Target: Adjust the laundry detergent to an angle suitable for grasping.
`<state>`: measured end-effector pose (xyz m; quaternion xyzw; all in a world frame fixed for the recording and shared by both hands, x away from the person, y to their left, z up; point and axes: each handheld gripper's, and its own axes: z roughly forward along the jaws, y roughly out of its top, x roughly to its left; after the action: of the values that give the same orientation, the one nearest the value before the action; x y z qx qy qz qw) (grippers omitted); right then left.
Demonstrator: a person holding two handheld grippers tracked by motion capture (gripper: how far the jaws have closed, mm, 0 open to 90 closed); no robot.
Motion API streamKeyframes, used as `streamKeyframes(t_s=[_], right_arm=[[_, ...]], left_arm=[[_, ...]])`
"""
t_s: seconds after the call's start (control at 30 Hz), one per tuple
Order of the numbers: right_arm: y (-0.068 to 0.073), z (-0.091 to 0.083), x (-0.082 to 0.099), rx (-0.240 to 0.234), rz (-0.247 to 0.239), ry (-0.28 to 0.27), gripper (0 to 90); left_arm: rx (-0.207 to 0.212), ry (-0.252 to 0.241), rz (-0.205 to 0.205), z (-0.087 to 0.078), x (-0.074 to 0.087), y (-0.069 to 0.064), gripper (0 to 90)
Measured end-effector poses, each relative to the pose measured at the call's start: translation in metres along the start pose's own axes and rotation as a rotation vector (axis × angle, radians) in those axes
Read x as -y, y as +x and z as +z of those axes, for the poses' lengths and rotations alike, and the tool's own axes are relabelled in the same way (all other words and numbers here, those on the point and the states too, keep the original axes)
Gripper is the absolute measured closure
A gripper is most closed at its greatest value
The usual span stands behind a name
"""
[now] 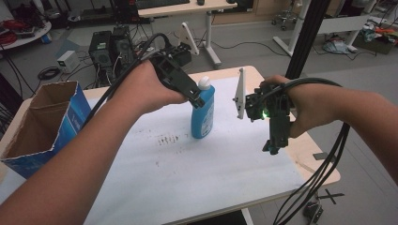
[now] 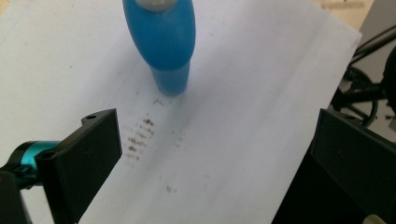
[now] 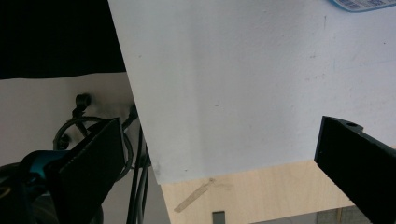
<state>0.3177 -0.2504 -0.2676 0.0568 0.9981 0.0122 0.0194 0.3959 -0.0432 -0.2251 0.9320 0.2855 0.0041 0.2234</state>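
Observation:
A blue bottle [image 1: 202, 117] with a white cap stands upright on the white sheet [image 1: 187, 178] in the middle of the table. My left gripper [image 1: 197, 99] hovers by the bottle's top, angled down from the left. In the left gripper view its jaws [image 2: 212, 135] stand wide open, and the bottle [image 2: 161, 42] lies ahead of them, not between them. My right gripper [image 1: 274, 146] hangs over the sheet's right edge, pointing down, apart from the bottle. Its jaws [image 3: 219, 135] are open with nothing between them.
An open blue cardboard box [image 1: 47, 122] stands at the table's left edge. Dark smudges [image 1: 168, 138] mark the sheet left of the bottle. Bare wood [image 1: 309, 154] borders the sheet on the right, where black cables [image 1: 324, 173] hang off the table.

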Motion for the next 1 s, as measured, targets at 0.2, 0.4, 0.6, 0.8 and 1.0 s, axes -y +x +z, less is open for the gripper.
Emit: streamKeyframes(t_s=[0.2,0.4,0.6,0.8,1.0], right_arm=[[-0.002,0.001,0.001,-0.001,0.003,-0.017,1.3],[-0.001,0.002,0.0,-0.001,0.006,-0.014,1.3],[-0.002,0.003,0.0,-0.004,0.01,-0.009,1.3],[-0.004,0.004,0.003,-0.008,0.017,-0.004,1.3],[-0.003,0.004,0.002,-0.009,0.017,0.009,1.3]], left_arm=[[0.005,-0.026,-0.034,0.021,-0.011,0.002,1.7],[-0.037,-0.067,-0.066,0.034,-0.019,0.01,1.7],[-0.014,-0.107,-0.099,0.05,-0.026,0.015,1.7],[-0.029,-0.096,-0.087,0.069,-0.032,0.014,1.7],[-0.03,-0.092,-0.103,0.085,-0.037,0.017,1.7]])
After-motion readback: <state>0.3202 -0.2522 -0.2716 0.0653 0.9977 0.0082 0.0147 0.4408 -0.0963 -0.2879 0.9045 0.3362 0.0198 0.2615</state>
